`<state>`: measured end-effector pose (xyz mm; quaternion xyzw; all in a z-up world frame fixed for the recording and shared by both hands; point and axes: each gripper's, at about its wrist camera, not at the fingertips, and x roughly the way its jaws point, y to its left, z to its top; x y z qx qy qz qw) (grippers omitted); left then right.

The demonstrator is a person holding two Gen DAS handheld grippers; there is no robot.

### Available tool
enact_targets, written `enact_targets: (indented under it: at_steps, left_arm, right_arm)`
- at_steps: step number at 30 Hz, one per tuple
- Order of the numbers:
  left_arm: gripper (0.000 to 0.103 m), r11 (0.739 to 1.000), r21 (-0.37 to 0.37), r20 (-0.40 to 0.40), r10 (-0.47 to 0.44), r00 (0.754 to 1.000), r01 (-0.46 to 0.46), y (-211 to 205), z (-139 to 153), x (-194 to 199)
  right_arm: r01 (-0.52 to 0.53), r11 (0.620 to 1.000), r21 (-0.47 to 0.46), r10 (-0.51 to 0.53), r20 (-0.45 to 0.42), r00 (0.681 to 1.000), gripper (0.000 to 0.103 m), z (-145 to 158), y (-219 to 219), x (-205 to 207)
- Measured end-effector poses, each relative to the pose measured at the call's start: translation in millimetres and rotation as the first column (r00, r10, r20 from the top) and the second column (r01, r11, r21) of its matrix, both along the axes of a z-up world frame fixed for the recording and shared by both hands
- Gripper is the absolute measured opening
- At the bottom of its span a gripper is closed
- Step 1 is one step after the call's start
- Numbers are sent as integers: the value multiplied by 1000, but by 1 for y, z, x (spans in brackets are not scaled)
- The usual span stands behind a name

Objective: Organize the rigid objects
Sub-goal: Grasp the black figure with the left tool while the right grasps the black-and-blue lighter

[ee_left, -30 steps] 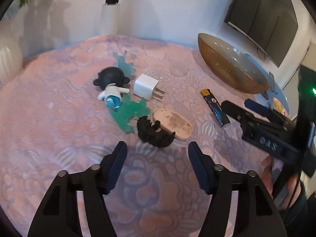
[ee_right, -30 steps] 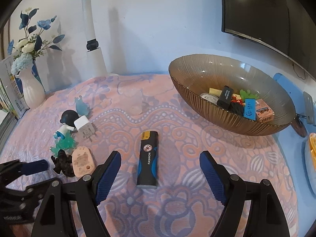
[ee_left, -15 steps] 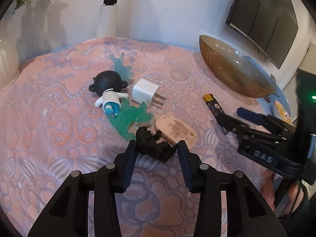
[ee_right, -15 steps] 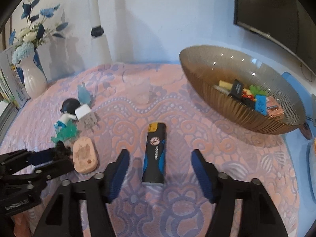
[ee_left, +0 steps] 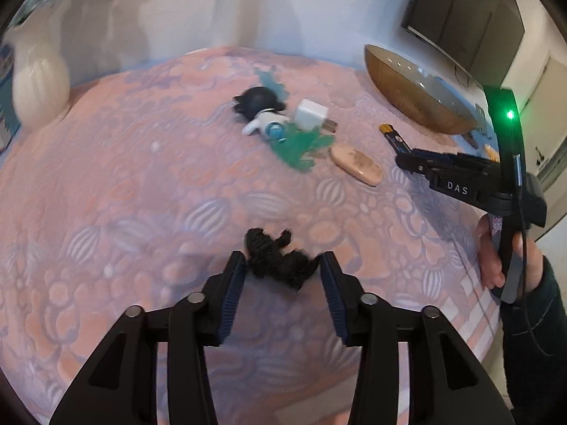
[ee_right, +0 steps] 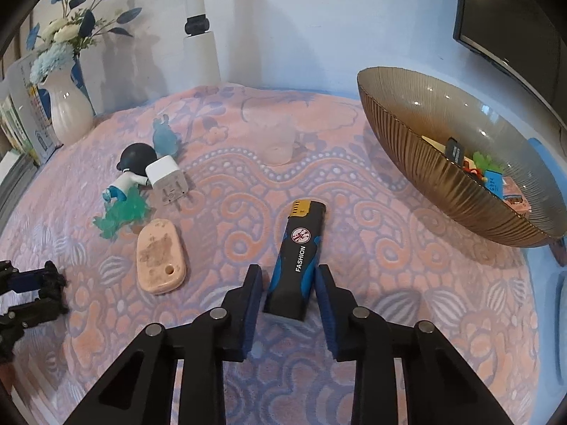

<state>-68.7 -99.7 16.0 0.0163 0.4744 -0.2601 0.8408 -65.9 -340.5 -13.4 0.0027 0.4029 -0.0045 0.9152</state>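
Note:
My left gripper is shut on a black fuzzy toy, both pads against its sides while the jaws are opening; it sits close above the patterned cloth, apart from the pile. A black and blue lighter lies flat on the cloth between the fingers of my right gripper. Its jaws are closing around the lighter's near end, the right pad at its edge, a thin gap on the left. The brown ribbed bowl stands far right, holding several small items.
A white charger, a black-headed figurine, a green piece, a blue translucent piece and a pink oval tag lie left of the lighter. A clear cup and a flower vase stand farther back.
My left gripper closed on the black toy and drew it away from the pile toward the near edge. The right jaws narrowed from wide apart to close around the lighter.

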Motion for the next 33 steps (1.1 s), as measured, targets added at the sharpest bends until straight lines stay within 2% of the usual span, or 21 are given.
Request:
enact_targets:
  at_steps: [3,6,8,10,14,15,16,17,20,23,27,29,33]
  left_arm:
    - [51,1000,-8,1,16,1000,-16,19,3,-5]
    - [51,997,37,29,65,997,-66,37,4,-8]
    - [50,994,38,18,100,995,-100,51,2,-5]
    - [49,992,14,0,124,992,-124,61,2,-3]
    - [50,998,-43,-15,52,999,-53,47,5,-12]
    - [54,998,-45,-8,33,999,-34,38,6,-14]
    - [68,999,-29,2,27,1000,-27,29,5,-14]
    - [72,1000,-8,13,25,1000,-25,21,5,-14]
    - [72,998,49,35,25,999,-27,-1,-1,-9]
    - [71,995,83,32,56,998,-59,-7,-10,-3]
    - [67,996,44,60,81,995,-84,-2,-11,-2]
    - [65,996,35,69,85,994,-88,-1,-11,-4]
    - [45,993,57,97,100,990,-106,-4,-11,-6]
  right_arm:
    - [-14,1000,4,14,-15,1000,29,0,1,-5]
    - [-33,999,7,34,-25,999,28,-2,2,-18]
    - [-39,999,22,39,-31,999,28,-2,1,-28]
    - [-29,996,85,33,-43,999,28,-2,-5,-39]
    - [-25,981,191,38,-66,997,34,-3,-17,-50]
    - [-27,980,197,42,-70,997,36,-1,-18,-51]
    - [-26,981,191,41,-73,997,42,0,-17,-52]
    - [-21,985,174,34,-75,997,47,2,-17,-51]
    - [-13,988,152,25,-78,997,49,8,-14,-47]
    - [-18,986,167,32,-82,996,49,15,-12,-37]
    - [-8,993,120,17,-78,997,50,16,-4,-18]
    - [10,992,125,-1,-78,997,50,14,-4,-7]
    - [59,991,121,-52,-65,997,50,6,-5,12]
